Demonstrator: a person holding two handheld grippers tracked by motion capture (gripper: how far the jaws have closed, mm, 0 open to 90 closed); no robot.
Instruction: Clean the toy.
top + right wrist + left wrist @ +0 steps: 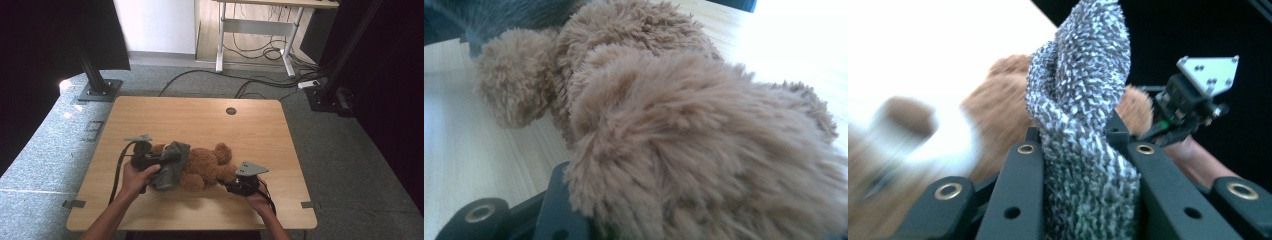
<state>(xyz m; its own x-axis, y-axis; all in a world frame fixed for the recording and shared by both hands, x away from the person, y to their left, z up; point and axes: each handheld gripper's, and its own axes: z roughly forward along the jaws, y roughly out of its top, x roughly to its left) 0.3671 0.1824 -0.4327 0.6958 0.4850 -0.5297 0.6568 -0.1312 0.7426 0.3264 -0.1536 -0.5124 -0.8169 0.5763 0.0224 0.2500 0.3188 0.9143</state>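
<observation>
— teddy bear (205,167) lying on the wooden table (200,120), near the front edge, with a grey knitted cloth (172,165) draped over its left end.

— and the left gripper (159,161)?

— jaws clamped on a fold of that cloth, which stands up between them in the left gripper view.

— right gripper (231,184)?

— at the bear's right end, a fuzzy brown limb between its jaws; whether the pads press on it, i cannot tell.

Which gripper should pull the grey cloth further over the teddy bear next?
Left. The left gripper already pinches the grey cloth between its jaws, while the right gripper steadies the teddy bear at one limb.
</observation>
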